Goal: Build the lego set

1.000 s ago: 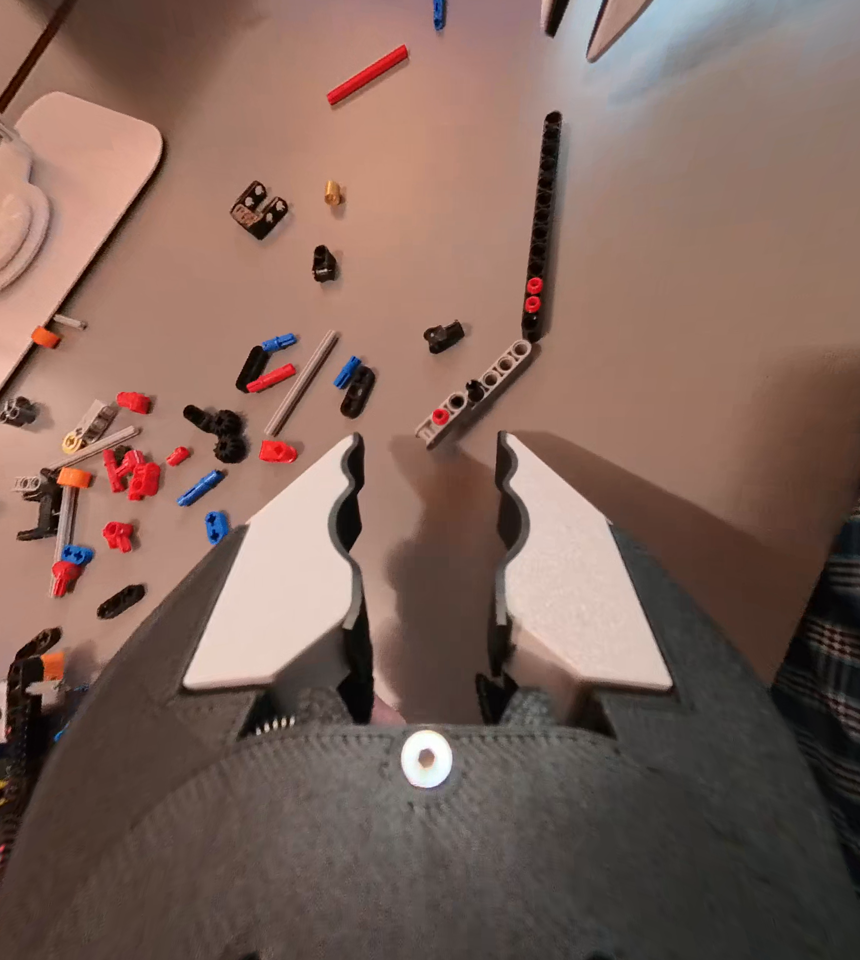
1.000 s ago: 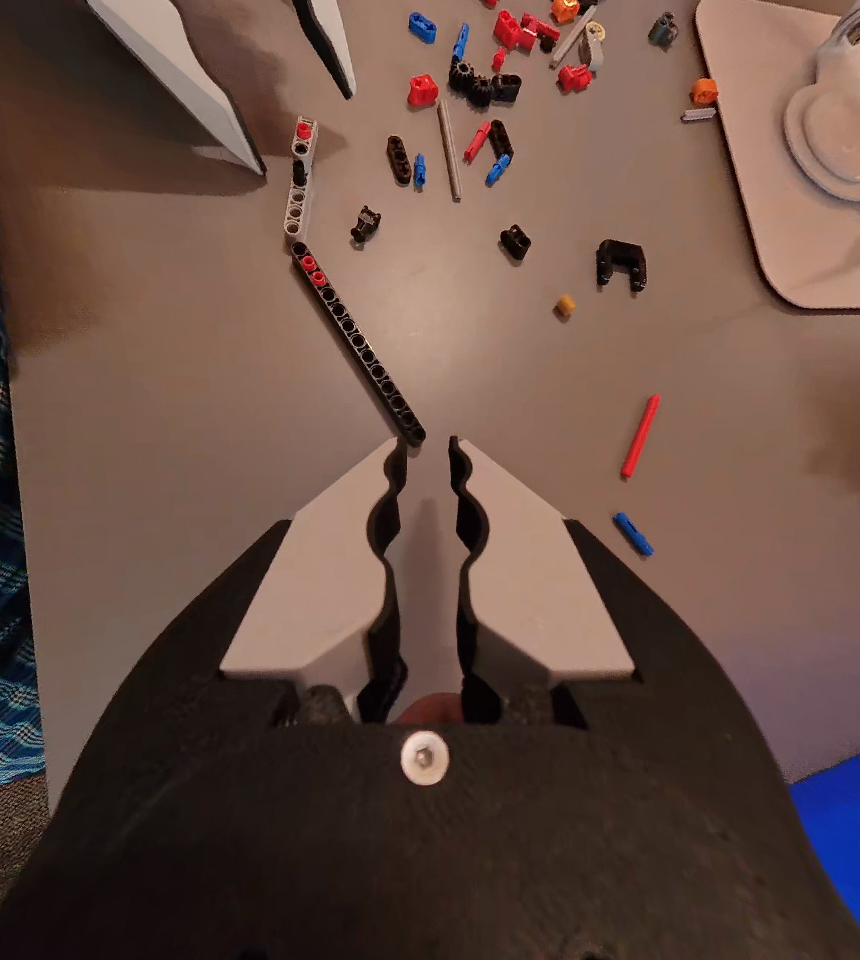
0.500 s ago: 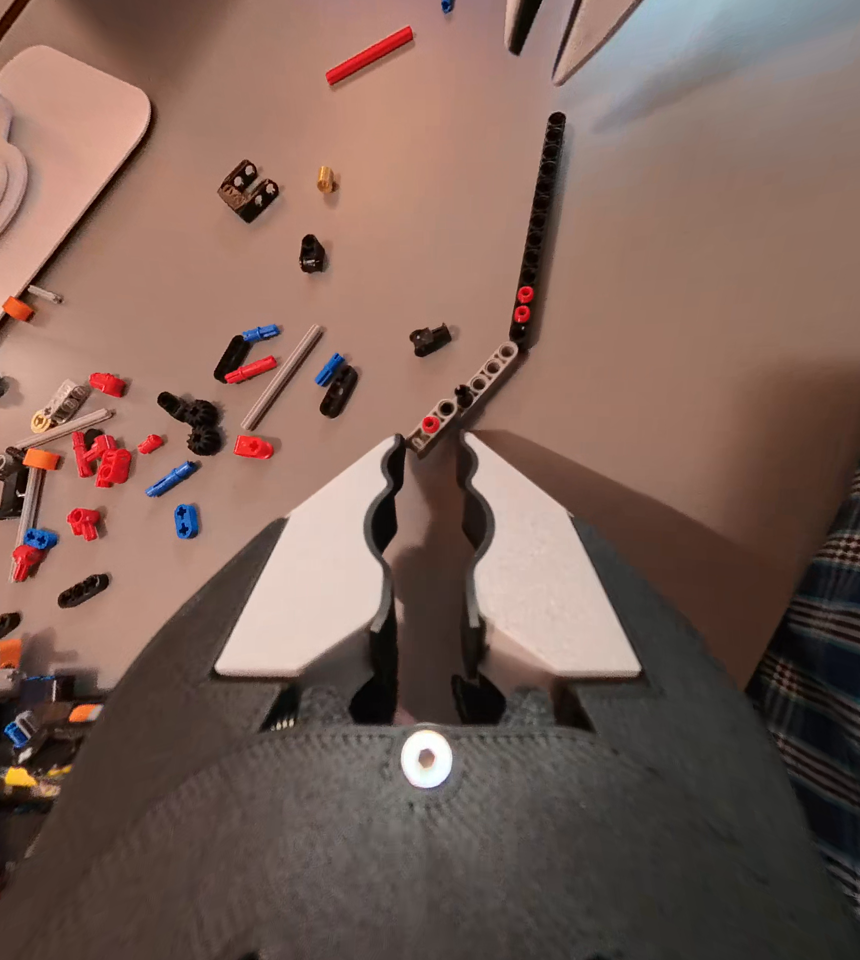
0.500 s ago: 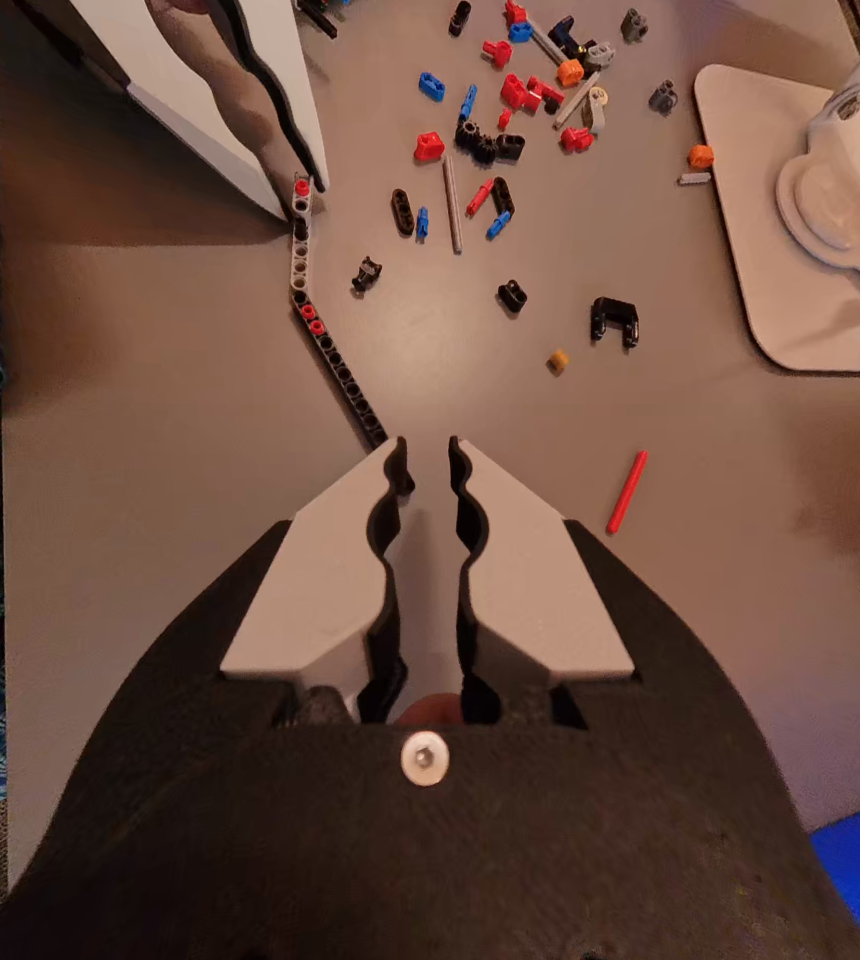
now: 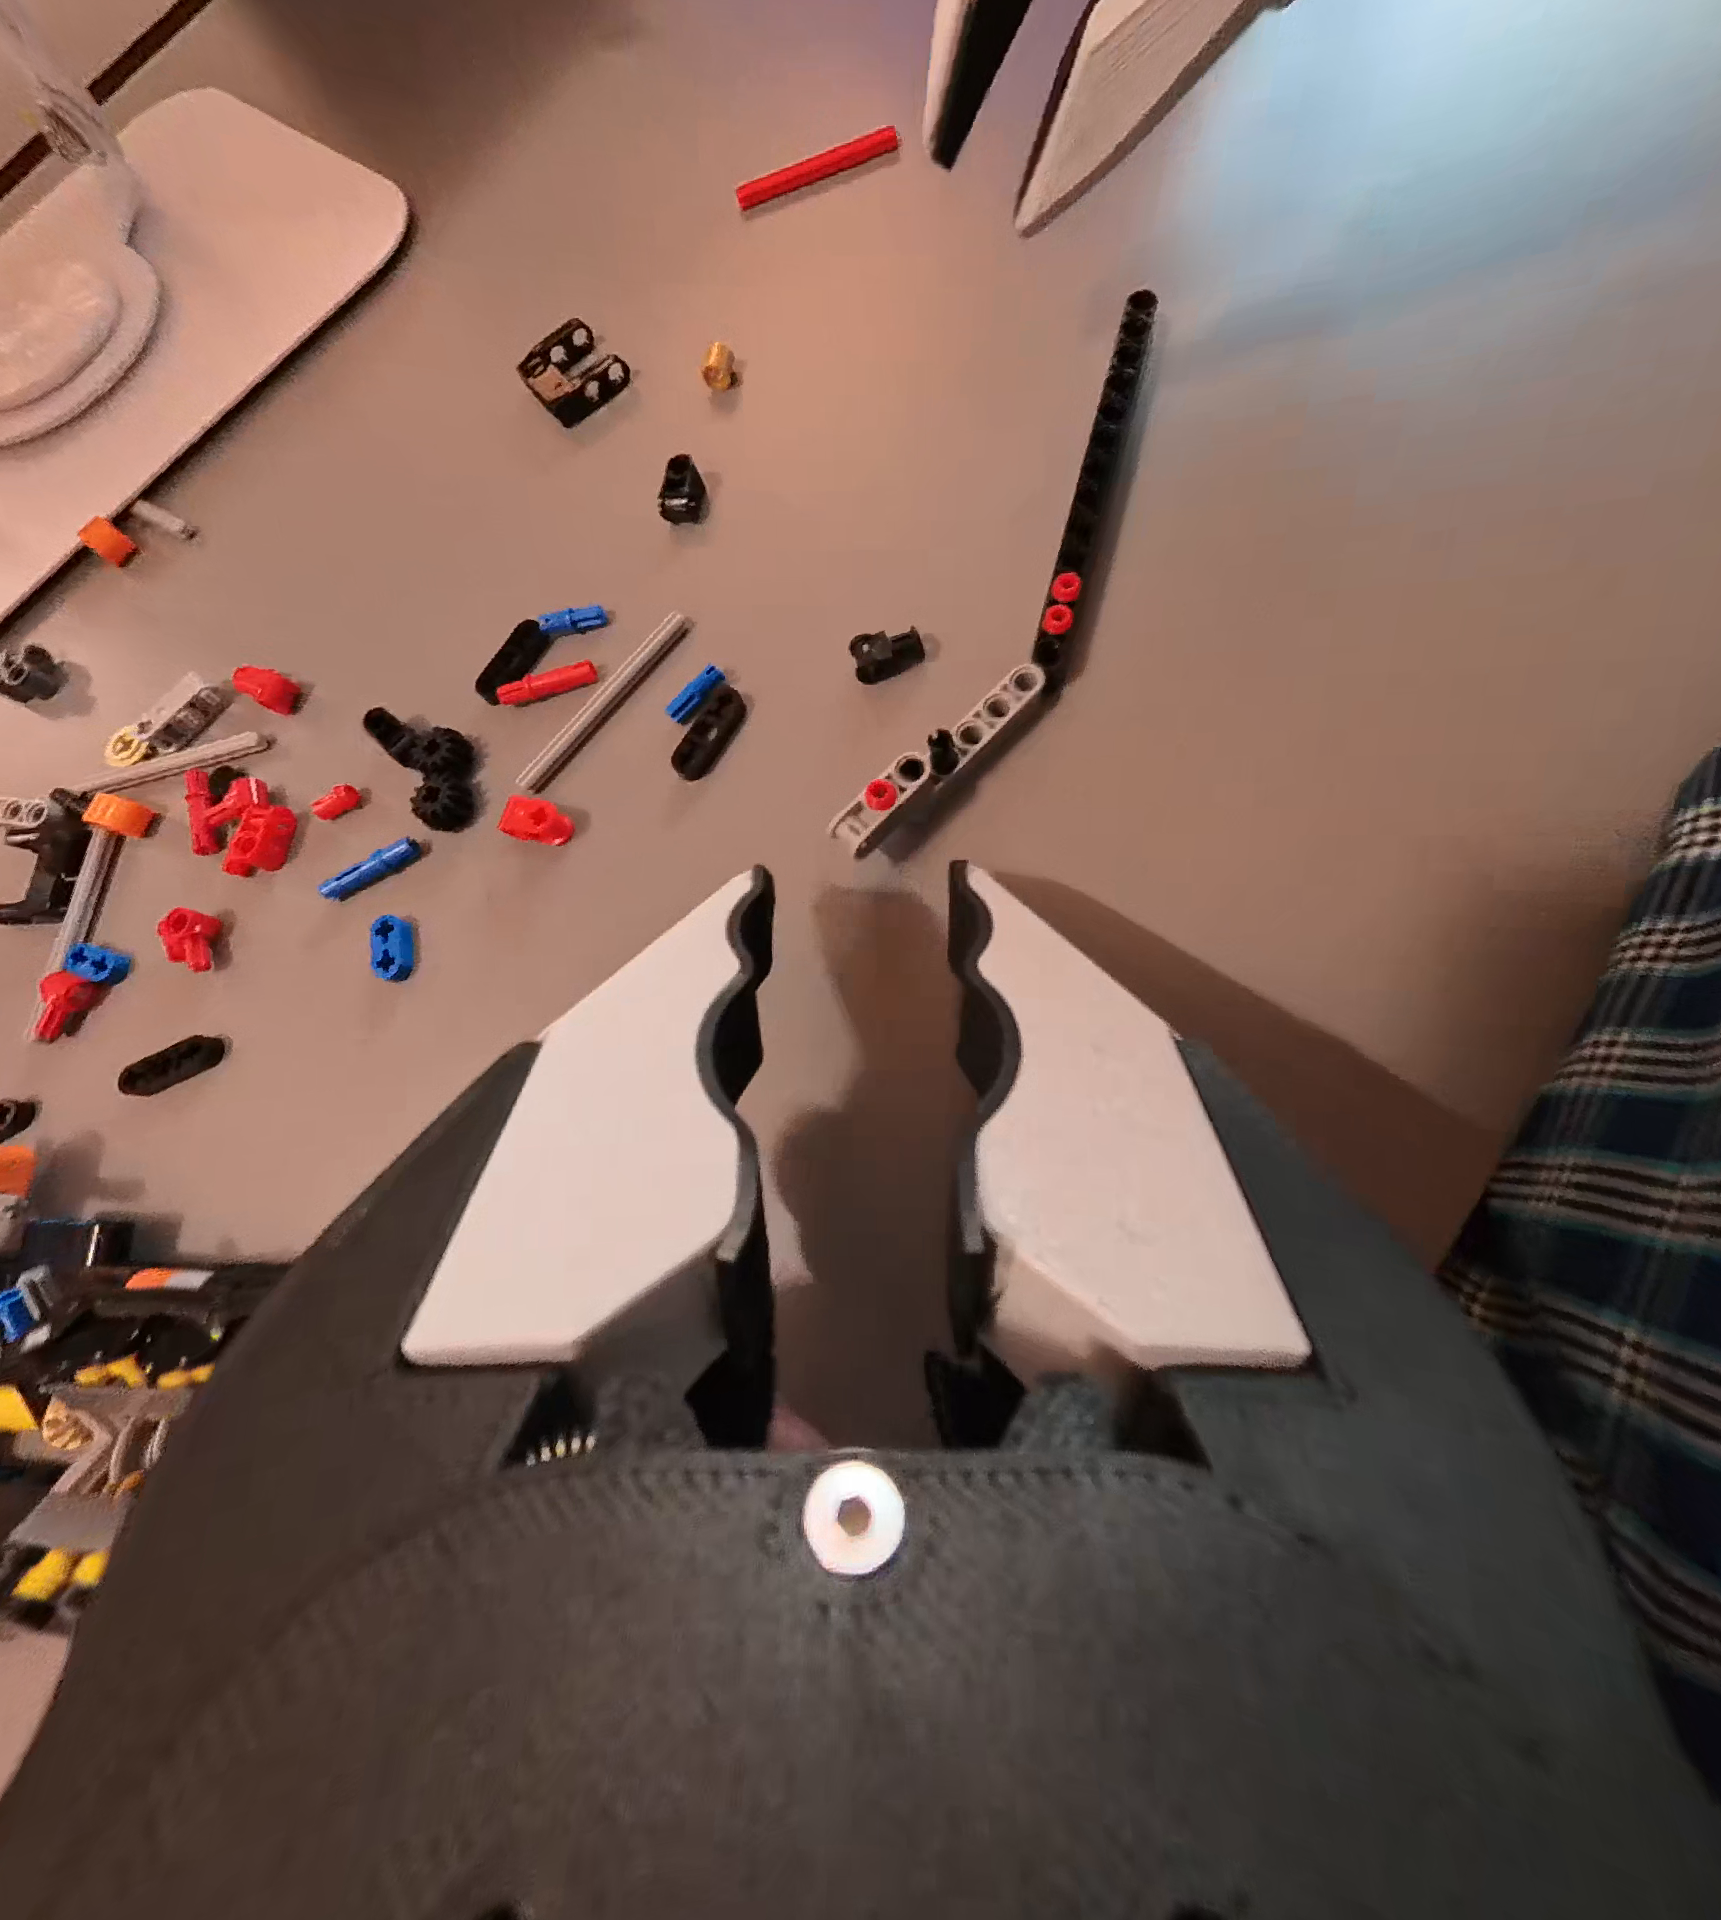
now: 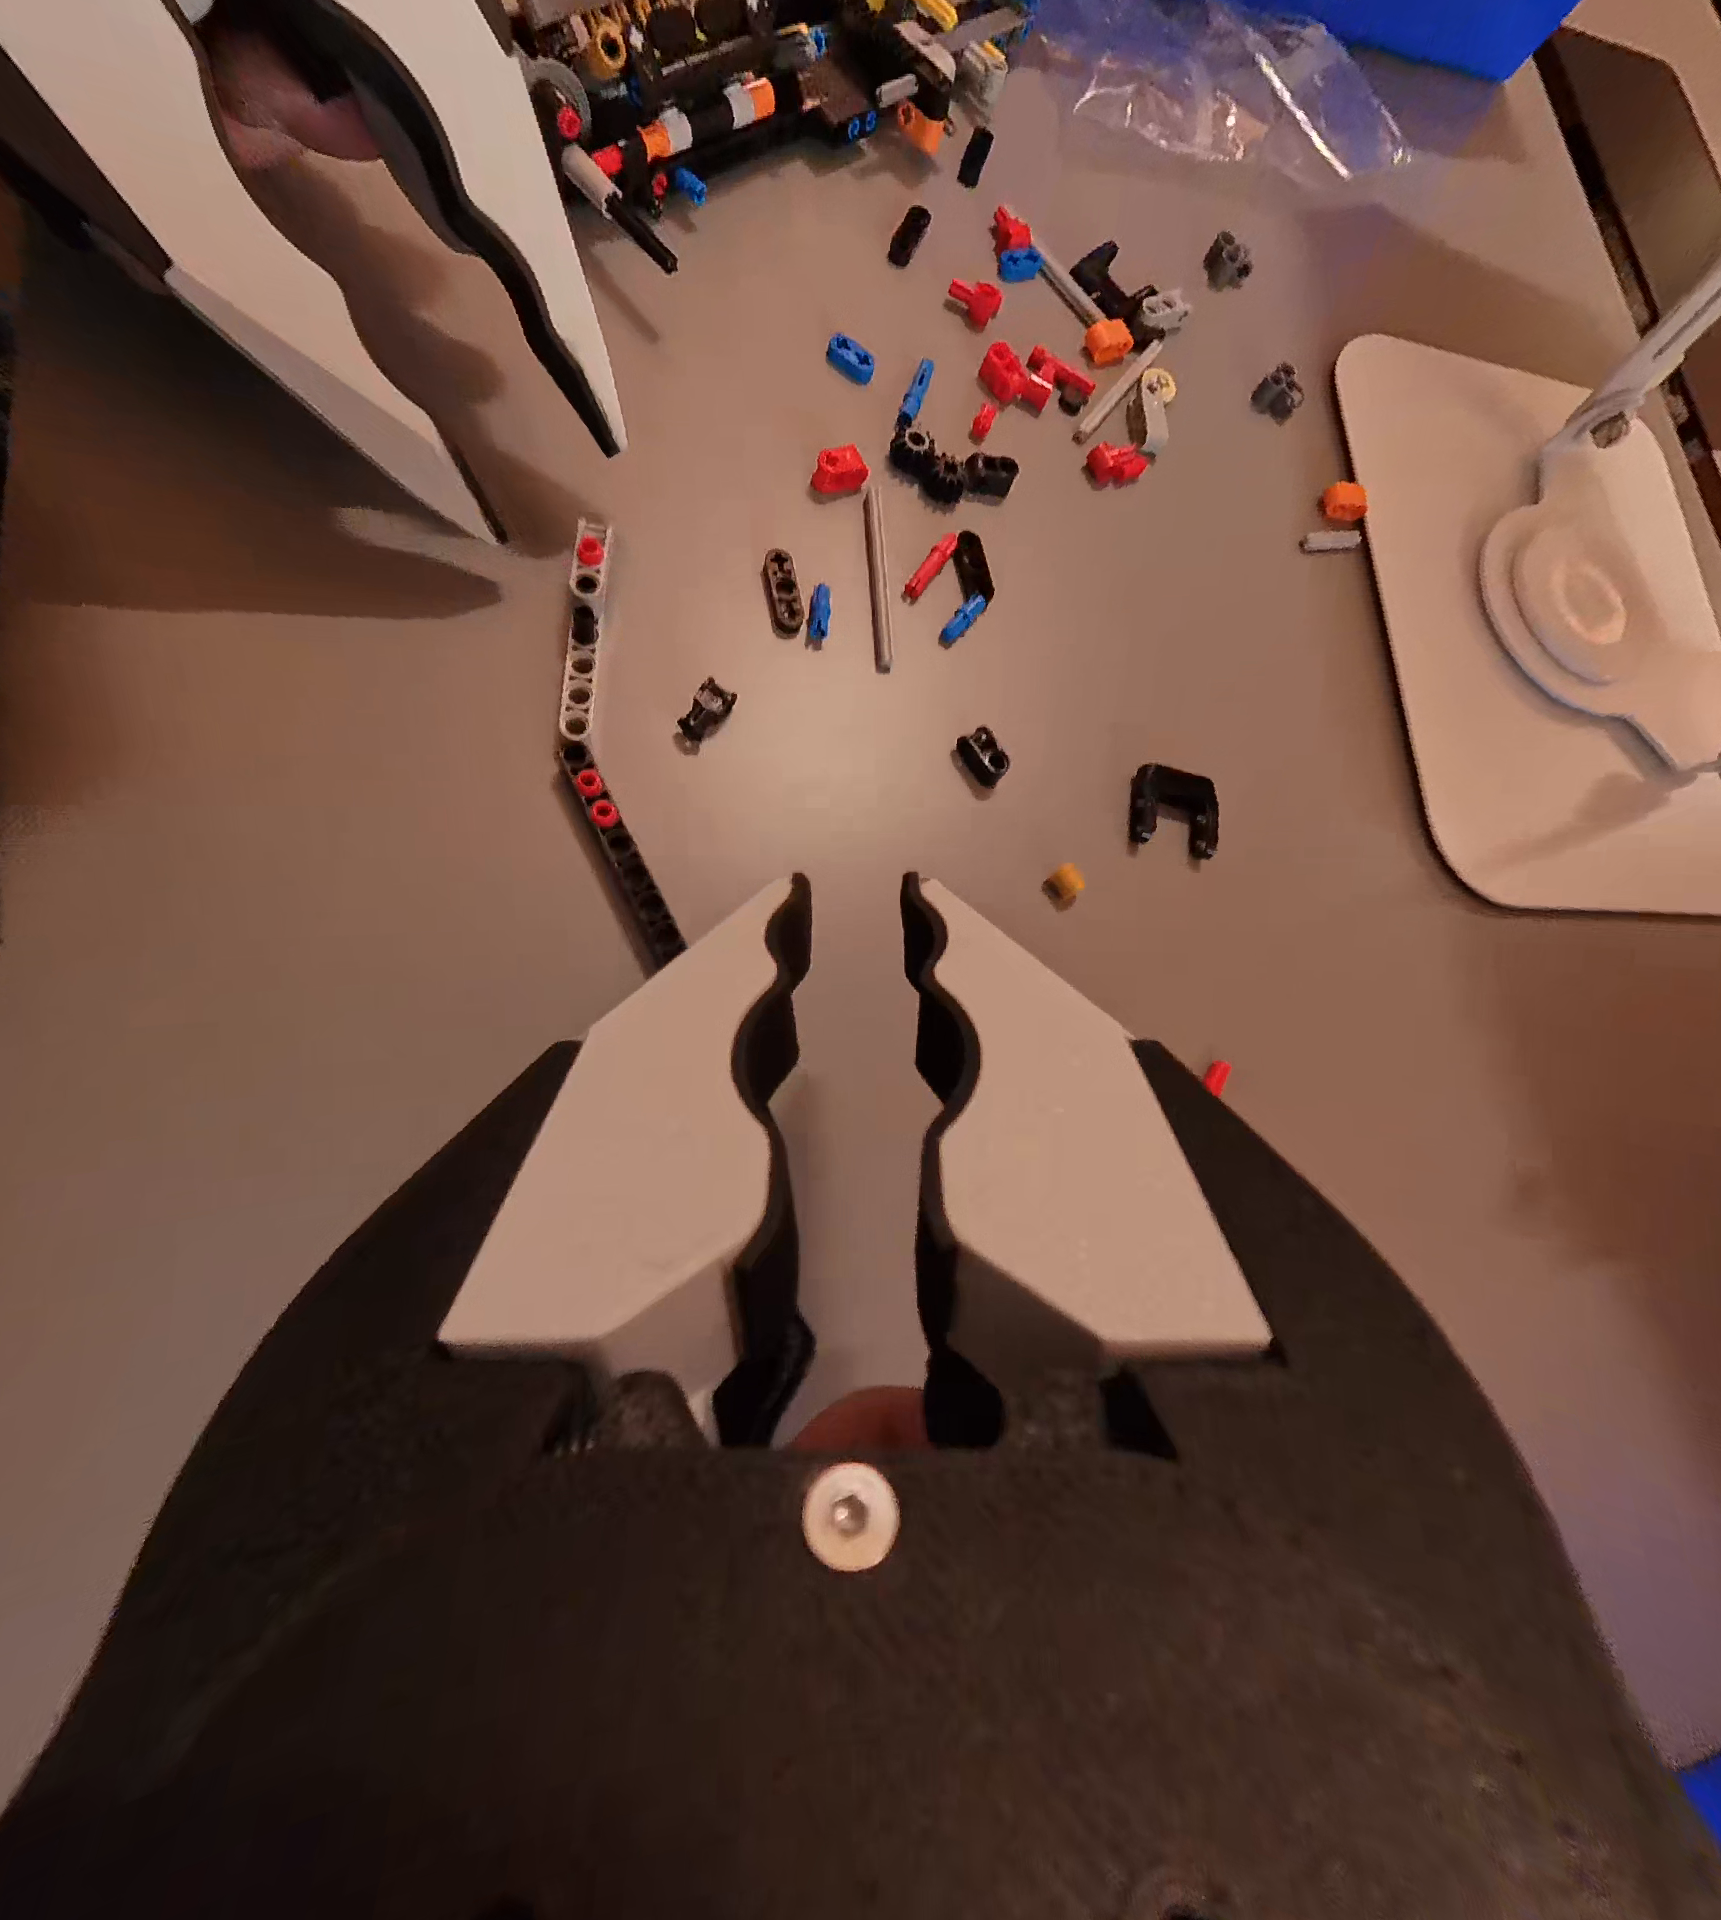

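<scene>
A grey beam (image 5: 939,764) with a red pin and a black pin joins end to end with a long black beam (image 5: 1095,488) that holds two red pins; both lie flat on the table. My left gripper (image 5: 858,883) is open and empty, just short of the grey beam's near end. My right gripper (image 6: 853,883) is slightly open and empty. Its left finger covers the far end of the black beam (image 6: 617,842). The grey beam (image 6: 584,634) points toward the left gripper (image 6: 555,488). The right gripper (image 5: 1022,104) shows at the top of the left wrist view.
Loose red, blue, black and grey pieces (image 5: 243,821) (image 6: 1022,384) lie scattered. A partly built model (image 5: 56,1351) (image 6: 731,83) sits by a plastic bag (image 6: 1199,94). A white stand base (image 6: 1562,623) is nearby. A red axle (image 5: 814,166) lies apart. A plaid sleeve (image 5: 1666,1143) borders the table. About 12 cm separates my left fingertips from my right.
My left gripper narrowed around the grey beam's end half a second ago, then opened and drew back. My right gripper moved forward along the black beam and now covers its end.
</scene>
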Demonstrator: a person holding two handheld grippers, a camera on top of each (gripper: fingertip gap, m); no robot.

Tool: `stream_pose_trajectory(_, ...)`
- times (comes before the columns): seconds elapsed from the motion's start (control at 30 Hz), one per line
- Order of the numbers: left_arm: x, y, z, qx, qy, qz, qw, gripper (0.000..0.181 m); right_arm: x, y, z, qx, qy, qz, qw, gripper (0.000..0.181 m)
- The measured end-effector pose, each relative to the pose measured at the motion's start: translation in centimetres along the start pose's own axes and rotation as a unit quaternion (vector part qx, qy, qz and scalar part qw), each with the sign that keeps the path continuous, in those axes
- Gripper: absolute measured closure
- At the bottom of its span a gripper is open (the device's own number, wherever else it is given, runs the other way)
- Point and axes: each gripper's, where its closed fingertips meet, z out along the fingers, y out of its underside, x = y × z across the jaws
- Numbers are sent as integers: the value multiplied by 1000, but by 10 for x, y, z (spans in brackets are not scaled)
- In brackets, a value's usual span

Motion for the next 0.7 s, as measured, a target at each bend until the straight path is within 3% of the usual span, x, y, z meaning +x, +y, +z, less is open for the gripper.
stream_pose_trajectory(0.03,-2,2,-1,0,-4,-4,1000,149,1,-3,2,1,0,-4,1000,166)
stream_pose_trajectory(0.4,-11,8,-11,9,-20,-26,999,151,27,-47,38,21,5,-38,999,165)
stream_pose_trajectory(0.6,-10,7,-12,11,-20,-20,1000,151,74,-98,103,45,-26,-47,998,172)
stream_pose_trajectory(0.7,-11,7,-12,14,-17,-23,999,151,92,-112,141,43,-44,-100,993,178)
